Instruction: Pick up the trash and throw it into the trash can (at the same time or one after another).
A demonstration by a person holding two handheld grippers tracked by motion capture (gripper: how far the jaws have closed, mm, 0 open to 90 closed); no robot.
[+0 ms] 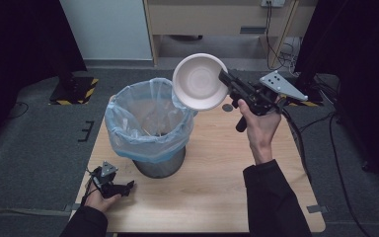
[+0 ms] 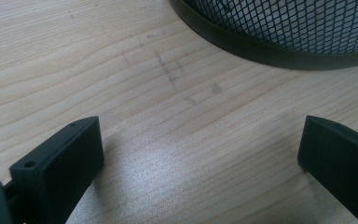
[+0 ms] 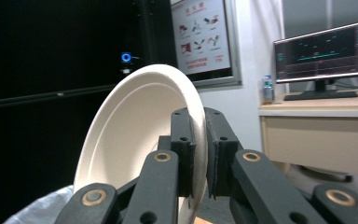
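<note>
The right gripper (image 1: pixel 225 79), held up in the upper centre-right of the high view, has its jaws clamped on the rim of a white paper plate (image 1: pixel 200 81). The right gripper view shows the rim pinched between the two black pads (image 3: pixel 185 154), with nearly no gap left between them. The plate stands tilted on edge, its hollow face turned toward the high camera, above the right-hand rim of the bin (image 1: pixel 150 126) and overlapping it in the picture.

The bin is a dark mesh wastebasket lined with a pale blue plastic bag (image 1: pixel 123 138) folded over its rim. It stands left of centre on the wooden table (image 1: pixel 217 182). Crumpled contents show inside the bag; what they are cannot be made out.

The left gripper (image 1: pixel 123 187) lies low at the lower left of the high view, near the table's front edge and just beside the bin's base. Its jaws stand wide apart with bare wood between them in the left gripper view, holding nothing. The mesh wall of the bin (image 2: pixel 289 23) occupies the upper right of that view.
</note>
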